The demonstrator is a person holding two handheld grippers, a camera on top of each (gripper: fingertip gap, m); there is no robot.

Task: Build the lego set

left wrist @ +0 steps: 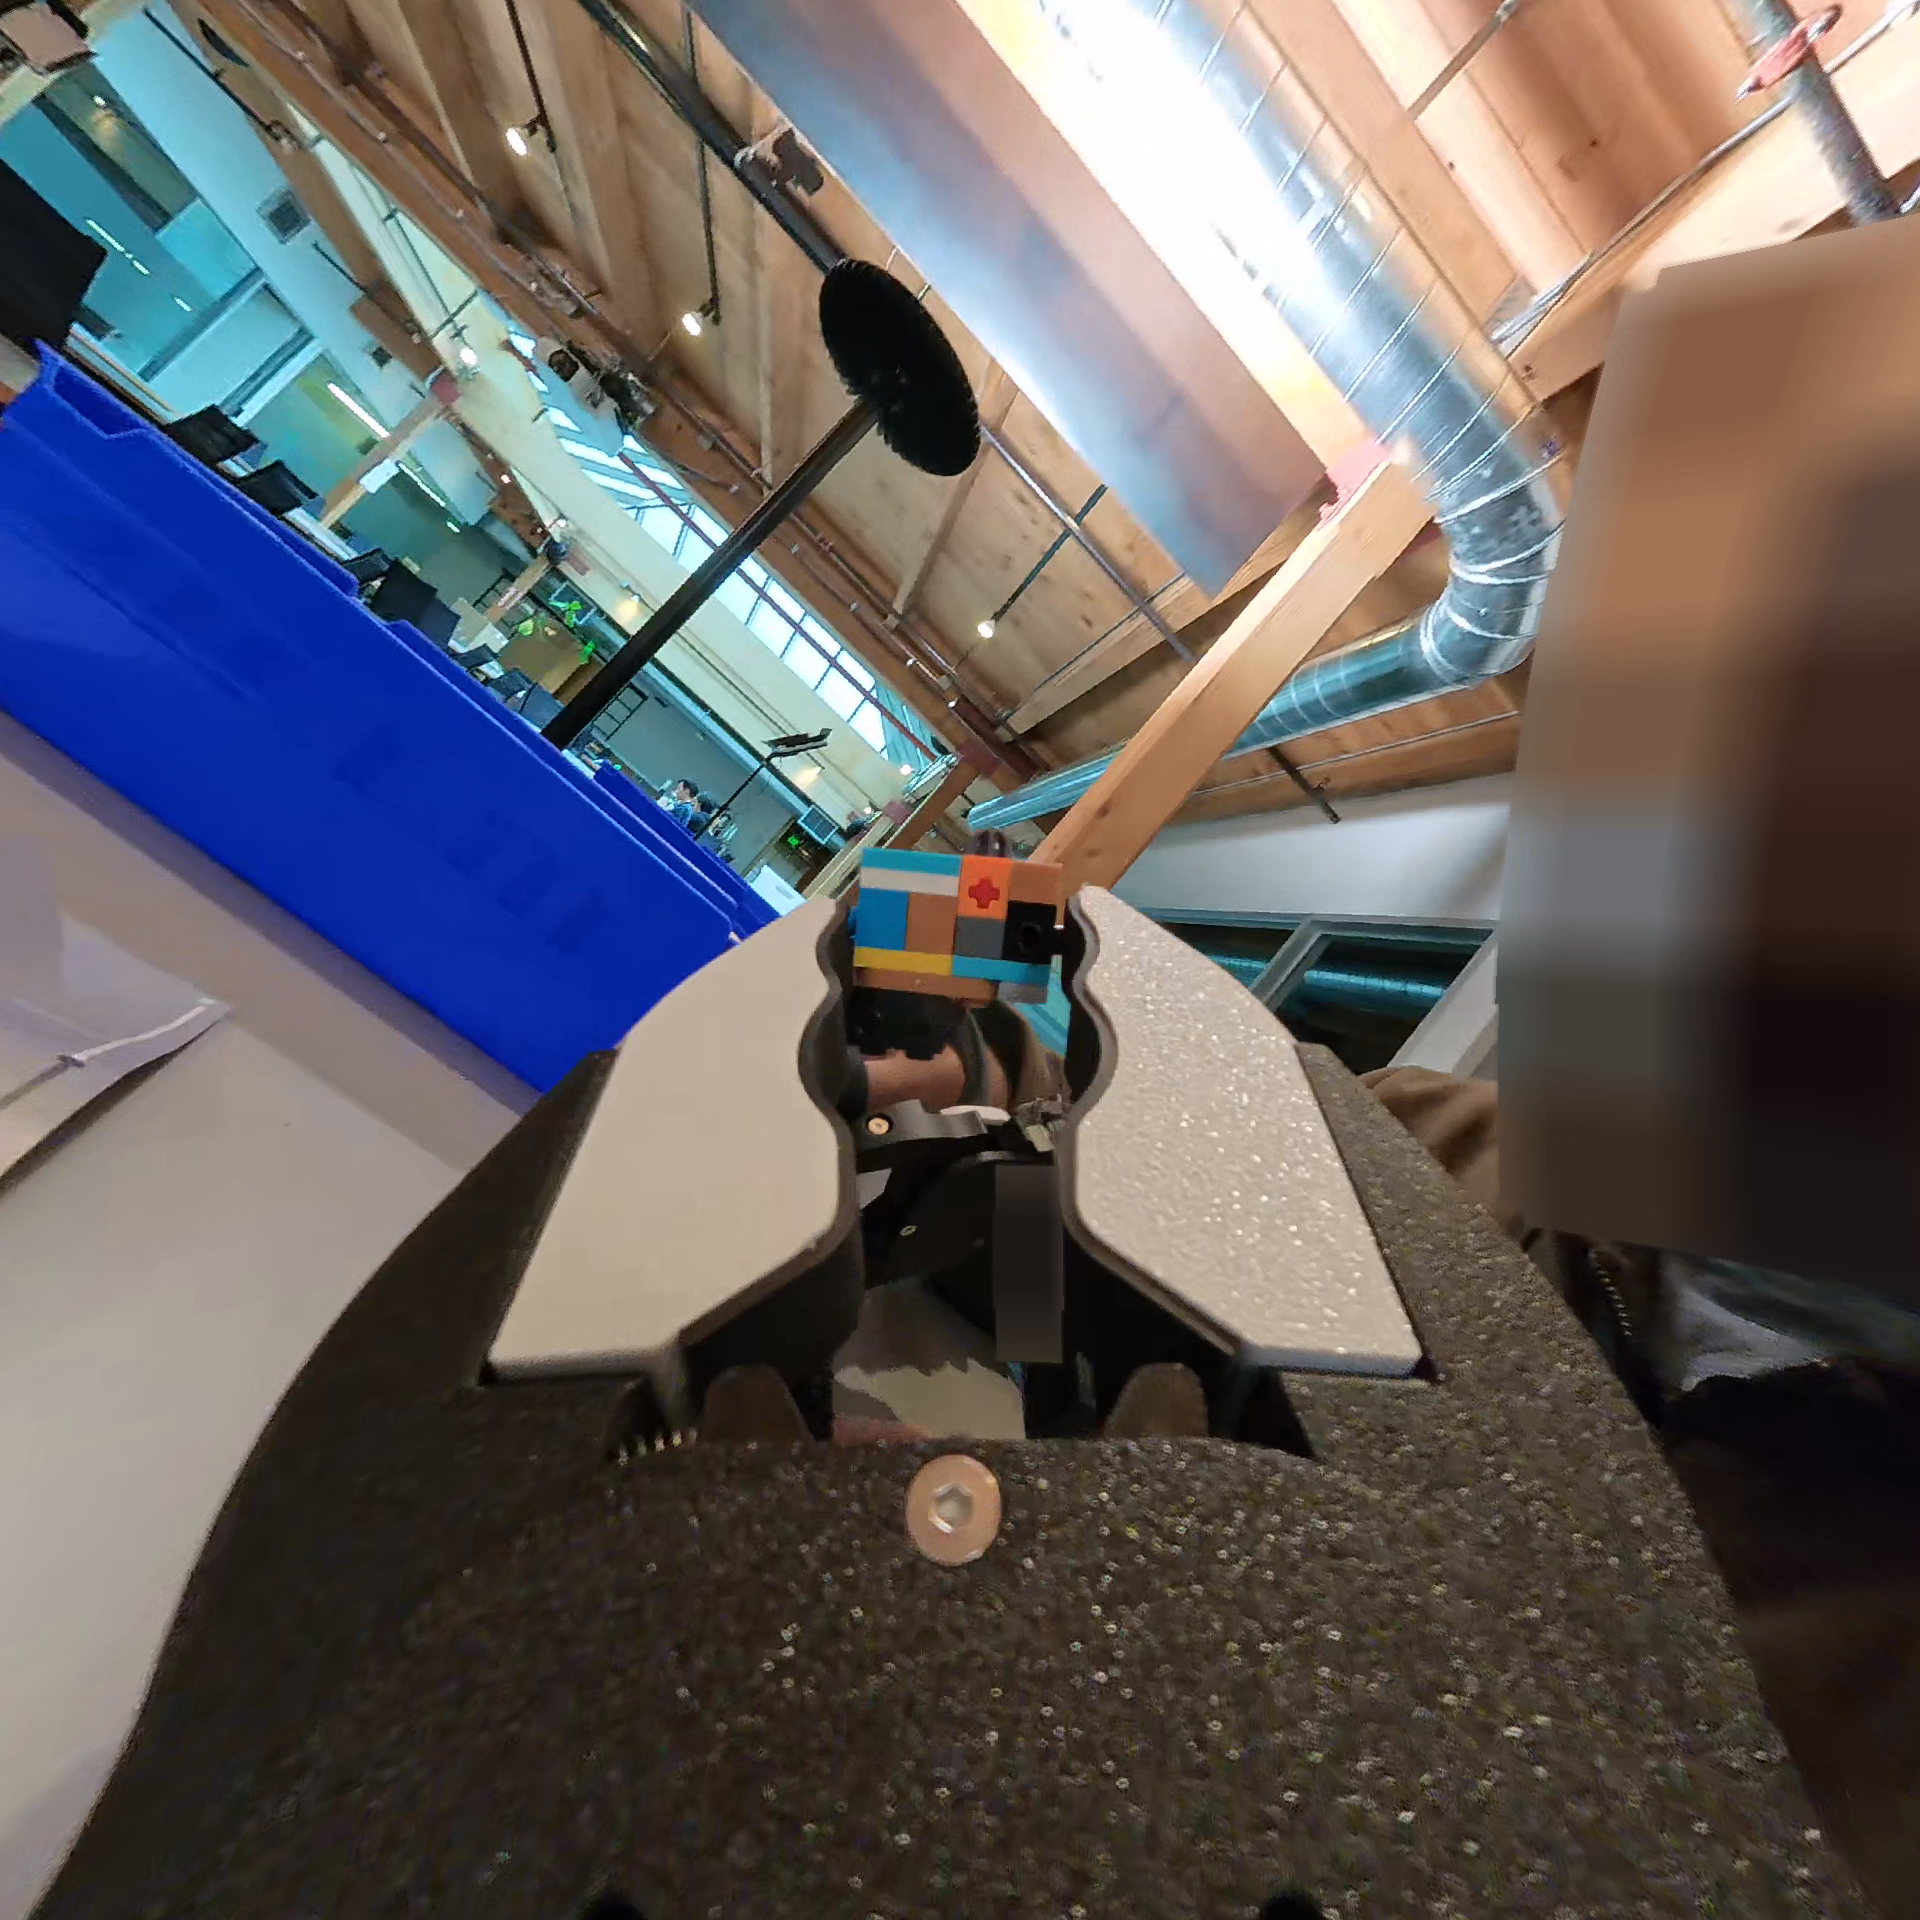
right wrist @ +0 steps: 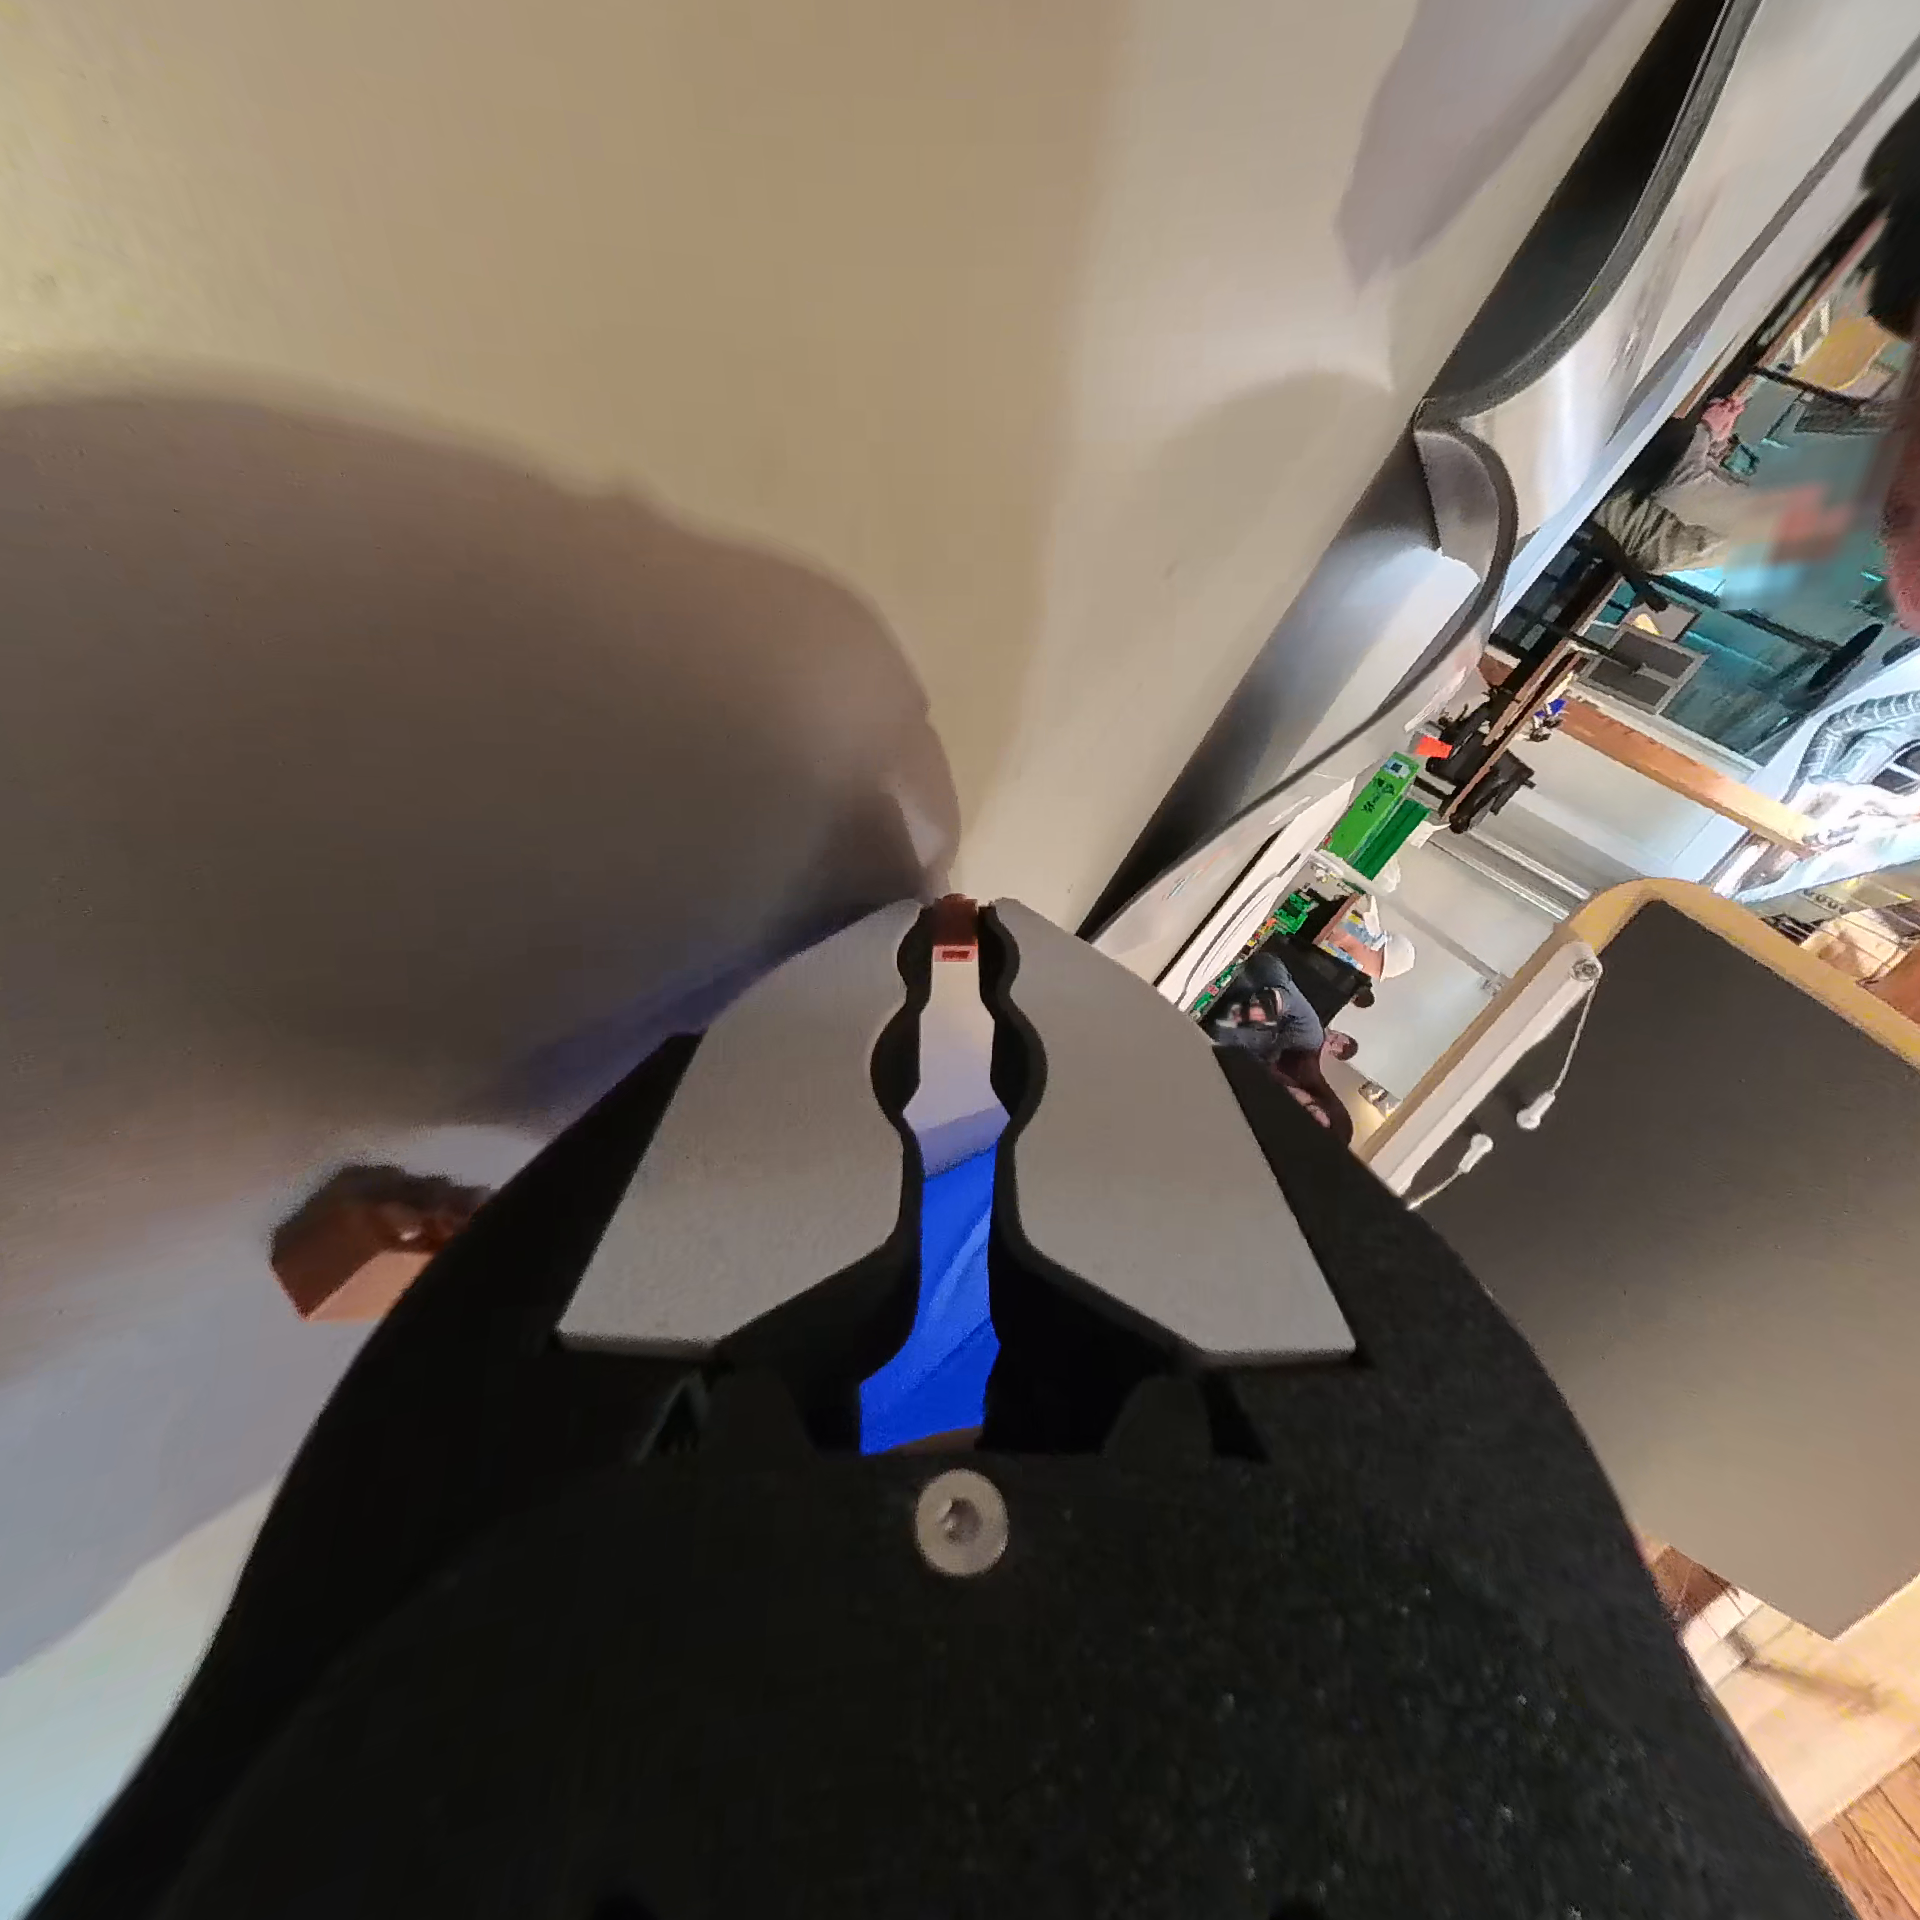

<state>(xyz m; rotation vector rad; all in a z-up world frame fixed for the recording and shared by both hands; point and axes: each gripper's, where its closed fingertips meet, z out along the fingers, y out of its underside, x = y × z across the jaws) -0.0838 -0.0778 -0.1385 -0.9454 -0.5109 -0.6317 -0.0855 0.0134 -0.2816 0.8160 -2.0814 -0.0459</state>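
Observation:
My left gripper (left wrist: pixel 958 935) is shut on a small multicoloured lego assembly (left wrist: pixel 956 927) of blue, brown, orange, grey, black and yellow bricks, held up off the table at the fingertips. My right gripper (right wrist: pixel 956 935) is shut on a small brown lego piece (right wrist: pixel 955 928), pinched at the very tips close over the white table (right wrist: pixel 520 260). A second brown brick (right wrist: pixel 358 1252) lies on the table to the left of the right gripper's left finger, partly hidden by it.
A blue plastic bin (left wrist: pixel 312 727) stands on the table left of the left gripper; it also shows through the right gripper's gap (right wrist: pixel 935 1330). White paper (left wrist: pixel 83 1049) lies at the far left. A person's hand (left wrist: pixel 935 1070) shows behind the assembly. A dark-topped table (right wrist: pixel 1714 1247) stands right. My hands' fingertips stand some 15 centimetres from each other.

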